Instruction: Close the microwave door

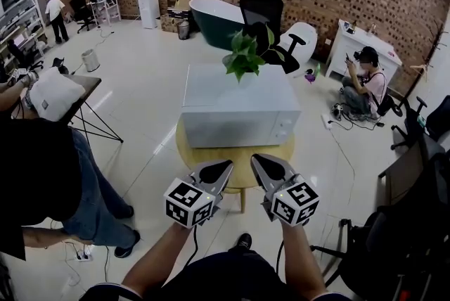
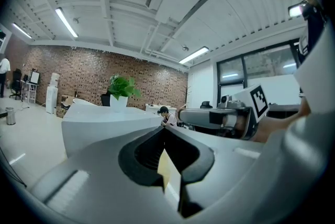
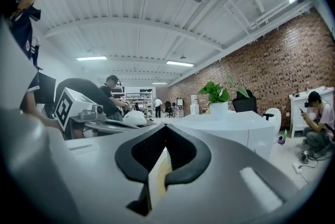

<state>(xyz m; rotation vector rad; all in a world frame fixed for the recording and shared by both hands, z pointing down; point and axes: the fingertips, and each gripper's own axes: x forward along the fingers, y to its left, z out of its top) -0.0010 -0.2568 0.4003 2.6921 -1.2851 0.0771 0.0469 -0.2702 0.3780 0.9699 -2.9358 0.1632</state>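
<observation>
the white microwave [image 1: 235, 110] sits on a round wooden tabletop [image 1: 211, 155] in the middle of the head view. its long axis runs left to right across the picture. its front face is turned toward the person holding the tongs, with the door on the left part of that face and a narrow control strip at the right end. the door lies flush with the front, shut. any brand or print on the front is too small to read. a potted plant [image 1: 244, 57] in a white pot stands on the microwave's top, toward the back.

the only clear markings are the black-and-white square patterns on the cubes of the two grippers; they carry no letters.

the left tongs [image 1: 225, 166] and the right tongs [image 1: 256, 159] hang side by side over the near edge of the tabletop, just short of the microwave's front and not touching it, both pointing at it. in each gripper view the jaws are clenched tip to tip, with nothing between them.

a person in a white cap [image 1: 49, 94] stands at the left. another person [image 1: 362, 81] sits on the floor by the brick wall at the right.
</observation>
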